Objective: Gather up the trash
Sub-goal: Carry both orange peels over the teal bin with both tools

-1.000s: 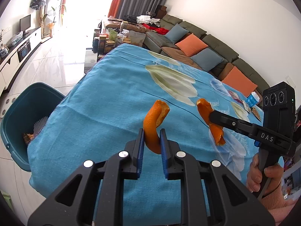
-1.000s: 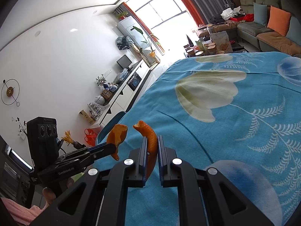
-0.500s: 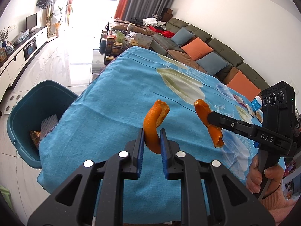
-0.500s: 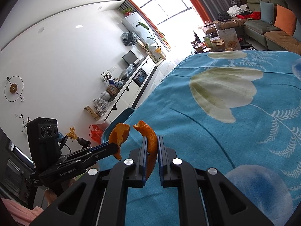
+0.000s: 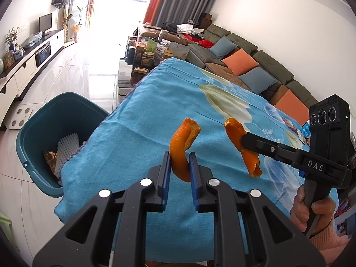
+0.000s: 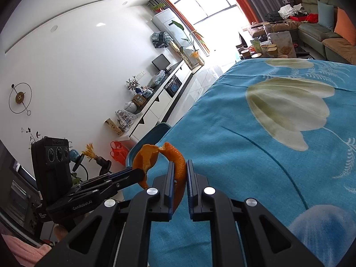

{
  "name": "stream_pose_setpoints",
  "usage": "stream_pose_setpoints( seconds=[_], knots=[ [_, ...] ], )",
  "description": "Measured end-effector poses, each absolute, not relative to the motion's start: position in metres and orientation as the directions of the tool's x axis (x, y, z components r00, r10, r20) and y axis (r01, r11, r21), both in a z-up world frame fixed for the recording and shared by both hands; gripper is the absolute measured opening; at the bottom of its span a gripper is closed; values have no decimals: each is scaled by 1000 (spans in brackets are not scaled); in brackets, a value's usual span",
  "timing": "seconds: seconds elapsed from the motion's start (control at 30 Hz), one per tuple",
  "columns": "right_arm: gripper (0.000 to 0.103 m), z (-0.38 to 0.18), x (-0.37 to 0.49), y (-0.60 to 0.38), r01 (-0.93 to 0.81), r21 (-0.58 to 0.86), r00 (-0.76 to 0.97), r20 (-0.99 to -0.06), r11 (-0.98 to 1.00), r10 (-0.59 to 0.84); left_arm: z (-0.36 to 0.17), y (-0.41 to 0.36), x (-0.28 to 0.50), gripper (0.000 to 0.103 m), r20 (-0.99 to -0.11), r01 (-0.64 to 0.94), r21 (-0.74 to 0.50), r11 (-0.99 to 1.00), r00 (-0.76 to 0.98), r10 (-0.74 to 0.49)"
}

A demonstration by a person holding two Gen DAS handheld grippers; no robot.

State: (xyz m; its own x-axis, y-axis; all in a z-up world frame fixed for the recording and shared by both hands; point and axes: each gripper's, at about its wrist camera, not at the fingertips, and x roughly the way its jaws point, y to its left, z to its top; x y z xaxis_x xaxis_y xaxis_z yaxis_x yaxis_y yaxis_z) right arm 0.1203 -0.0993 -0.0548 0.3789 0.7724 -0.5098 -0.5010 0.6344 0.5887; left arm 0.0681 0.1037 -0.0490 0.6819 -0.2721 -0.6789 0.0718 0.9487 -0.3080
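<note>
Orange peel strip sits clamped in the left gripper, curling toward twelve o'clock; the right gripper pinches another peel. Teal bin lies at nine o'clock.

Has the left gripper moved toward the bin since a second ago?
Yes. The left gripper has moved toward the teal bin, which now shows nearer and fuller.

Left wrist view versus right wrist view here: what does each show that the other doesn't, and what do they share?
Only the left wrist view shows inside the teal bin, which already holds trash, and the hand on the right gripper. Only the right shows the wall clock. Both show each gripper shut on an orange peel above the blue cloth.
</note>
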Motion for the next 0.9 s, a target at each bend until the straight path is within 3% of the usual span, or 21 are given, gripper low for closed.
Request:
stream_pose_setpoints(
  seconds=[0.9],
  knots=[
    [9,-51,132,-40,-559,583,292,-526,589,799,-46,156,61,17,-666,-32,-312,950,720,-194]
  ],
)
